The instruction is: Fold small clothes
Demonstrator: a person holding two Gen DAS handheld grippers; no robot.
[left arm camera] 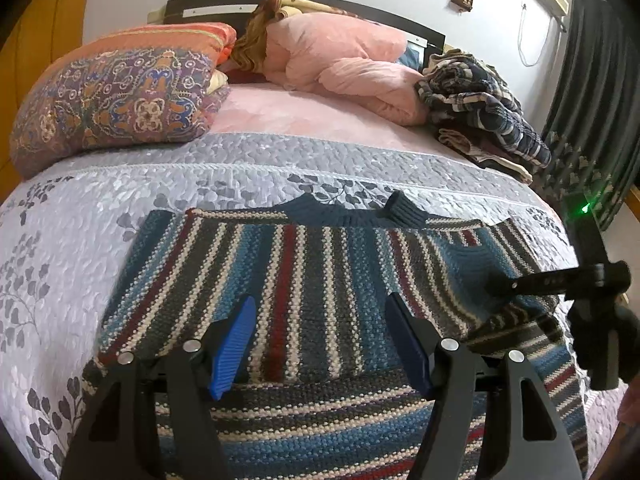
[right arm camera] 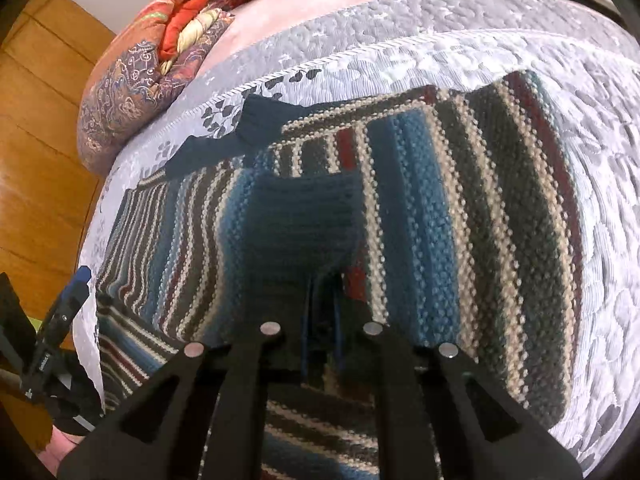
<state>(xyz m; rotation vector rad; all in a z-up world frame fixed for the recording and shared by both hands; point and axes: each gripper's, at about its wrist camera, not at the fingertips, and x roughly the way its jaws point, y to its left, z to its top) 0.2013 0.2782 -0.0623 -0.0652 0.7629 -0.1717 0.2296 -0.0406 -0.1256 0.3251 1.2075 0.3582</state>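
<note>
Both fingers of the left gripper (left arm camera: 320,344) stand wide apart in the left wrist view, their ribbed blue pads (left arm camera: 234,346) hovering over the striped sweater (left arm camera: 304,264) and gripping nothing. That sweater is a chunky knit in bands of teal, grey, cream and dark red, spread flat on the quilted lavender bedspread (left arm camera: 80,240), whose stitched surface carries a grey leaf print. Its ribbed navy collar (left arm camera: 340,212) lies along the far edge. A sleeve is folded across the near part, so its stripes run crosswise. At right, the right gripper (left arm camera: 496,286) reaches onto the knit. Farther back sit a paisley cushion (left arm camera: 116,100), a rumpled pink duvet (left arm camera: 344,68) and a pile of checked clothes (left arm camera: 480,108).

From the right wrist view, the right gripper (right arm camera: 320,320) has its fingers drawn close together, pinching a fold of the sweater's plain dark teal knit (right arm camera: 304,232) between narrow blue pads. Striped panels spread to either side over the bedspread (right arm camera: 560,92). Left of it, the left gripper (right arm camera: 76,288) shows at the bed's edge above a wooden floor (right arm camera: 36,140). No readable writing appears anywhere.
</note>
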